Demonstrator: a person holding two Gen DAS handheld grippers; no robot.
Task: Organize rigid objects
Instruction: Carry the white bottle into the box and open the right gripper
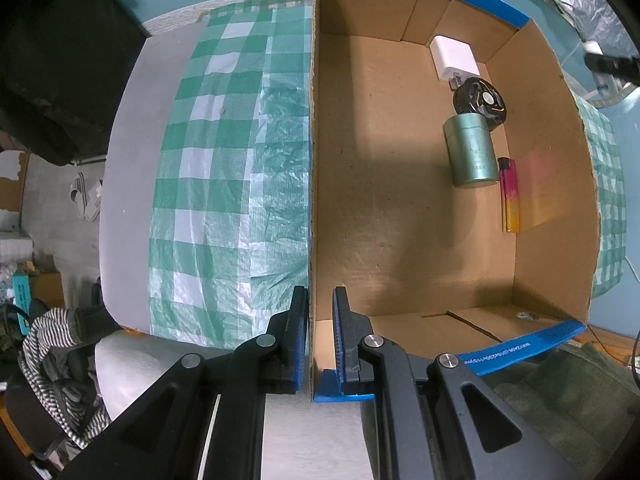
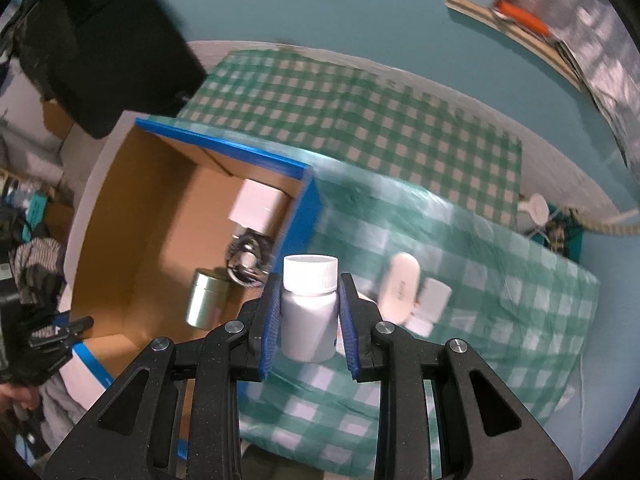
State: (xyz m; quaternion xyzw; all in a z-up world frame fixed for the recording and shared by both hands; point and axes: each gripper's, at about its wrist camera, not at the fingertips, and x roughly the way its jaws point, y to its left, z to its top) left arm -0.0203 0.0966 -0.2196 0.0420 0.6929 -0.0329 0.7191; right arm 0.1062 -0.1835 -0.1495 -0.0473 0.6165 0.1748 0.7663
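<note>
Right gripper [image 2: 307,312]: you clamp the white bottle [image 2: 308,312] upright above the checked cloth [image 2: 500,320].
Left gripper [image 1: 321,336]: your jaws straddle the cardboard box [image 1: 311,160] wall, contact unclear.
Room: teal wall [image 2: 320,8] behind.
Blurred: pale items [image 2: 416,300] past the bottle.

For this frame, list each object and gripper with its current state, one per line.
Left gripper: straddles the cardboard box wall, apparently clamping it.
Right gripper: shut on the white bottle.
White bottle: capped, upright, held off the cloth.
Cardboard box: open on top.
Green tin: lying in the box.
Lighter: in the box, against its wall.
White charger: in the box.
</note>
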